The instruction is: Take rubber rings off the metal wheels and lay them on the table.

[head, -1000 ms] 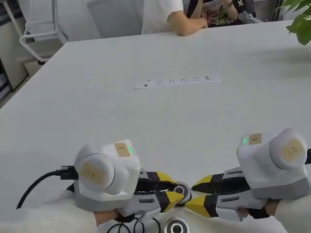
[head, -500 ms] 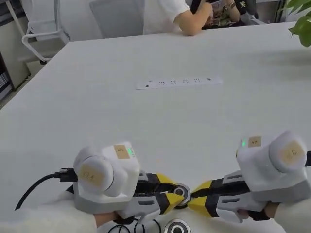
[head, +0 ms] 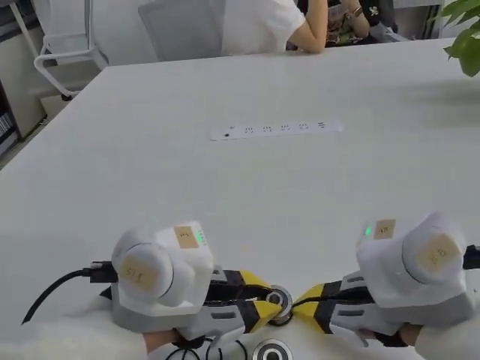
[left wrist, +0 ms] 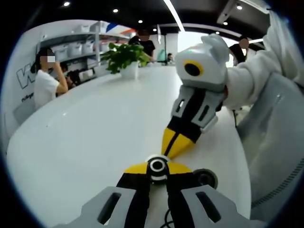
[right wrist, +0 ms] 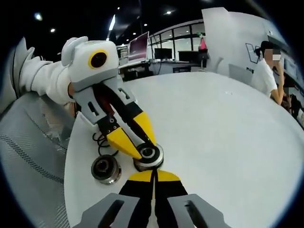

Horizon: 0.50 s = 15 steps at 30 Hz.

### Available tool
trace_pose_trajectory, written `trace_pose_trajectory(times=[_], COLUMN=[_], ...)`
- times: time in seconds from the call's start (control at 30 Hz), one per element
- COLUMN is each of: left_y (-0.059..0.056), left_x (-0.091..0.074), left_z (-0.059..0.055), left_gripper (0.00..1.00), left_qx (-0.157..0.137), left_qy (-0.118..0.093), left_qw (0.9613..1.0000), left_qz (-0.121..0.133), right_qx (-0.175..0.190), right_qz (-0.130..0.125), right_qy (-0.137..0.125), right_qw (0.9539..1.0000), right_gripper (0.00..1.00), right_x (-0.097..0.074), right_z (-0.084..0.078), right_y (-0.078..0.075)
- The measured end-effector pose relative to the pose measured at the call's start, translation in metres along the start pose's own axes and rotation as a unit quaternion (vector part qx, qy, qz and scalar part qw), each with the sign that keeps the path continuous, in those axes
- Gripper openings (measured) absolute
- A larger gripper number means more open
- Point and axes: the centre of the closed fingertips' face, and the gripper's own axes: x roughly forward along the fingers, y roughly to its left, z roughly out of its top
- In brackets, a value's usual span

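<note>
Nearest the viewer, just this side of the held metal wheel (head: 279,300), a second wheel (head: 271,350) lies flat on the white worktop (head: 225,202) — a steel disc with a dark hub and a black band round its rim. To the left of it, thin black rubber rings (head: 201,349) lie in loose loops.

The left tool (head: 262,297), grey-bodied with yellow-tipped black jaws, is clamped across the held wheel; in the left gripper view the round hub sits squarely between its two tips. The right tool (head: 304,304) meets that wheel from the opposite side, its jaws drawn narrow with only a thin seam between the yellow tips, which rest at the wheel's rim. Whether they pinch the rubber band there cannot be told.

Beyond the held wheel the smooth worktop runs to a long white power strip (head: 277,129). Further still, a leafy green plant (head: 461,34) is at the far right — and a person (head: 259,22) in white sits at the far edge, a grey chair (head: 180,26) beside them.
</note>
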Motion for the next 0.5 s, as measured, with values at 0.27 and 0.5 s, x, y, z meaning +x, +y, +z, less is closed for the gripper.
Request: trace_pose_trajectory(times=[0.27, 0.5], left_y=[-0.0007, -0.0006], left_x=[-0.0001, 0.0001], left_z=[-0.0002, -0.0003], left_gripper=[0.13, 0.12], left_qx=[0.006, 0.009], left_qy=[0.001, 0.001], left_qw=[1.0000, 1.0000], left_qz=[0.003, 0.003], right_qx=[0.142, 0.236], right_qz=[-0.006, 0.008], right_qy=[-0.019, -0.056], right_qw=[0.9897, 0.9703], right_gripper=[0.00, 0.00], right_x=[-0.0029, -0.0057], right_z=[-0.0001, 0.0024], right_y=[-0.0047, -0.0064])
